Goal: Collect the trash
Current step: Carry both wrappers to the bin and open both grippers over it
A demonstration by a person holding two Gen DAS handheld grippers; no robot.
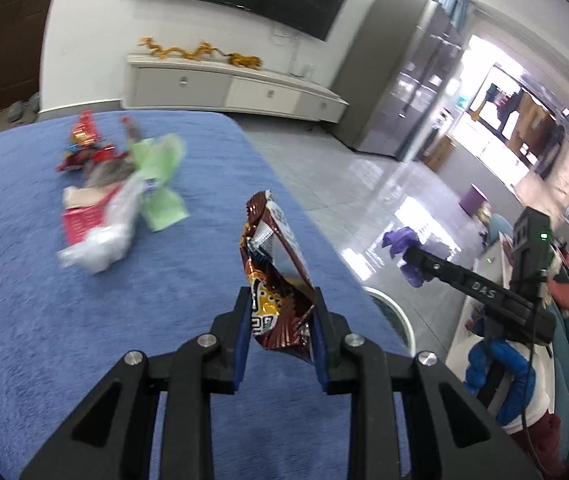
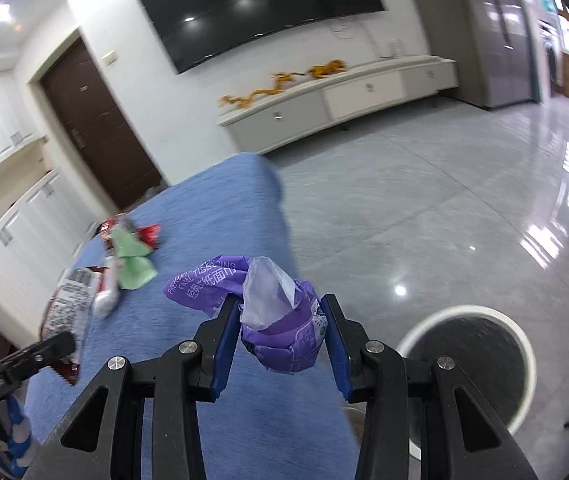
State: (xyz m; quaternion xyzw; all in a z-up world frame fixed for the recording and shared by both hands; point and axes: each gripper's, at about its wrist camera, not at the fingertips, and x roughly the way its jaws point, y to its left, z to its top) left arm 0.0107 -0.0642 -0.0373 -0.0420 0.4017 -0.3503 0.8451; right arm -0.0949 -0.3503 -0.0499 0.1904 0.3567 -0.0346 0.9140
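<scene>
Only the right wrist view shows the white-rimmed round bin [image 2: 464, 364], below-right of the right gripper [image 2: 280, 320] pinching a crumpled purple tissue packet [image 2: 280, 340]; the left gripper [image 1: 282, 320] clamps a brown foil snack wrapper [image 1: 272, 280].

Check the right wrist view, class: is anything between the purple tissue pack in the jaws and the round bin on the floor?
Nothing visible is. The right gripper holds the purple tissue pack at the blue table's edge; the white-rimmed bin stands open on the floor to the right, only bare tiles between.
</scene>
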